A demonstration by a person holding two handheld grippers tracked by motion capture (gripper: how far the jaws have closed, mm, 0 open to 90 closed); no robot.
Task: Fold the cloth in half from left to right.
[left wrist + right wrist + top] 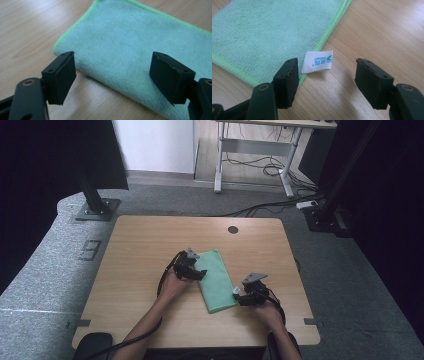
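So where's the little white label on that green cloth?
The white label sticks out from the green cloth's edge by its near right corner, lying on the table just ahead of the open right gripper.

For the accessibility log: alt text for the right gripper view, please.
The right gripper, jaws open, hovers at the edge of a folded green cloth on a wooden table. A small white care label with blue print sticks out from the cloth's hem between the jaws.

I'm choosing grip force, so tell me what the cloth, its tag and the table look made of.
Cloth: soft green fabric, probably microfibre; fuzzy matte nap, brighter stitched hem.
Tag: thin white woven or papery label with blue print, one end curling up; exact material unclear.
Table: light wood grain with a smooth, slightly glossy sheen; likely laminate, not solid wood.
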